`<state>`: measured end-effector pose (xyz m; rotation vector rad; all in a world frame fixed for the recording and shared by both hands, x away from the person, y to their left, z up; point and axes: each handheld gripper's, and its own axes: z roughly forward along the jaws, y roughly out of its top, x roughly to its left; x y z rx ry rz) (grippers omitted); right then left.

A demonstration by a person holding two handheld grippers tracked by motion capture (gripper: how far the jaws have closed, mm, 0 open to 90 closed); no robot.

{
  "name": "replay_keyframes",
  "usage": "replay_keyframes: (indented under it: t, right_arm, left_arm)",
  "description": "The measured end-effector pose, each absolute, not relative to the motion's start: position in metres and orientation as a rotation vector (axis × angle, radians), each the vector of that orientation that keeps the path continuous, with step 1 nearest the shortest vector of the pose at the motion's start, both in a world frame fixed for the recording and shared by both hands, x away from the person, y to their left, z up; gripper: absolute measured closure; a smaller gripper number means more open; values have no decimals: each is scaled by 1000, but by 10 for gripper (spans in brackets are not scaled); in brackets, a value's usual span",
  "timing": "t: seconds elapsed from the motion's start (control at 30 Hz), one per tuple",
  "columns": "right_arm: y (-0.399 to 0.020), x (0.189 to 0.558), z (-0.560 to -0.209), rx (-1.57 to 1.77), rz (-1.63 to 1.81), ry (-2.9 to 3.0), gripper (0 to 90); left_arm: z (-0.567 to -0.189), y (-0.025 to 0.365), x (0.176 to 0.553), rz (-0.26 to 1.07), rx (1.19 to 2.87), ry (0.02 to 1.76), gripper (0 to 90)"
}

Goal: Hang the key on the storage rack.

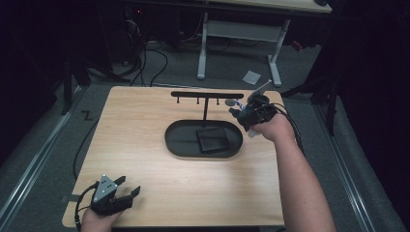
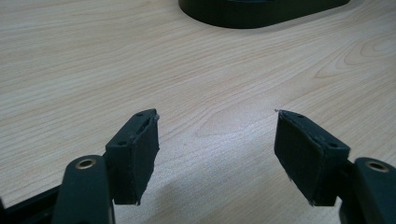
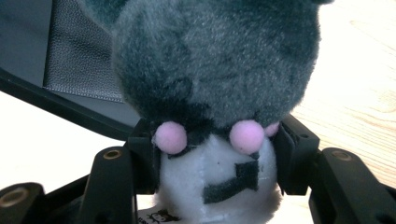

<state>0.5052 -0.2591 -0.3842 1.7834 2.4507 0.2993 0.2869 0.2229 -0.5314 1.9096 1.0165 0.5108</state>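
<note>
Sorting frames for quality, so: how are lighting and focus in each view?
High view: room dark, table evenly lit, soft. Left gripper view: wood grain sharp, tray at top slightly soft, faint shadow under the left gripper. Right gripper view: plush toy very close, fur soft, table at left washed out white.
</note>
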Motion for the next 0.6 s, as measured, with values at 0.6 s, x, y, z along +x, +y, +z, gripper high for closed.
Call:
replay_keyframes:
  t: [0.6]
  right_arm:
    - [-256, 496, -378, 1716, 271, 2446, 309]
  left_arm:
    - [-532, 221, 288, 510, 1914, 1008, 312]
